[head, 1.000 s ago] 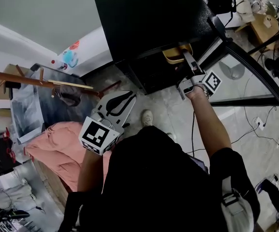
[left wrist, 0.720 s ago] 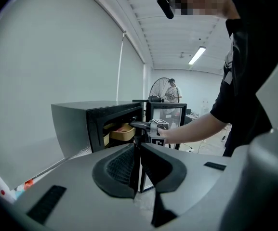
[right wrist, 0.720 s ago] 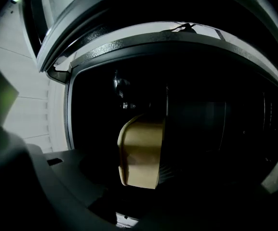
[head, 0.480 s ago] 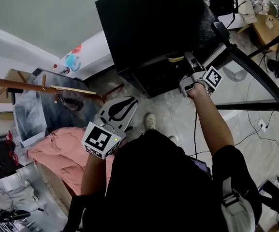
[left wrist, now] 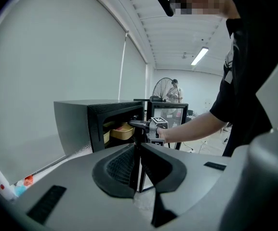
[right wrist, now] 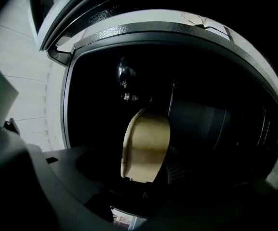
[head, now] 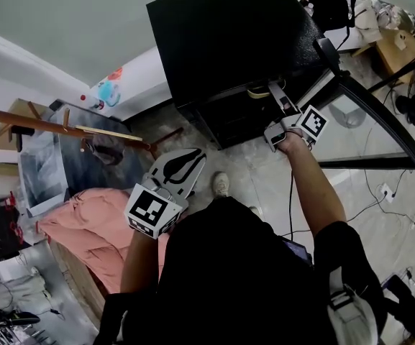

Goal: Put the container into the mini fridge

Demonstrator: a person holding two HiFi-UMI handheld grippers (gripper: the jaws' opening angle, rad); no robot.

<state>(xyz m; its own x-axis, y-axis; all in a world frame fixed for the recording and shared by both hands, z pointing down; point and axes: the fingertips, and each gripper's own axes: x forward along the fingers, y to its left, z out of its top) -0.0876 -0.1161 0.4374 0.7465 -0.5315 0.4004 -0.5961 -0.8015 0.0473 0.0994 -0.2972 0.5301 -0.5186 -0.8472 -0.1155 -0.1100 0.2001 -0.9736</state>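
**A:** Where is the container?

**B:** The smooth tan plastic container (right wrist: 146, 146), round-cornered, sits inside the speckled black mini fridge (head: 221, 42). The right gripper (head: 275, 95) reaches in; its jaws have just been opening and stand wide either side of it, likely letting go.

**A:** And the other?

**B:** The left gripper (left wrist: 138, 148) hangs back, pinched closed and empty.

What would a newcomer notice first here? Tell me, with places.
The big black mini fridge fills the head view's top, its glass-paned door swung open to the right. At its opening, the right tool, whose jaws have just been opening, has the tan plastic container between them, inside the fridge. The left tool is shut, lower left, beside a pink cloth.
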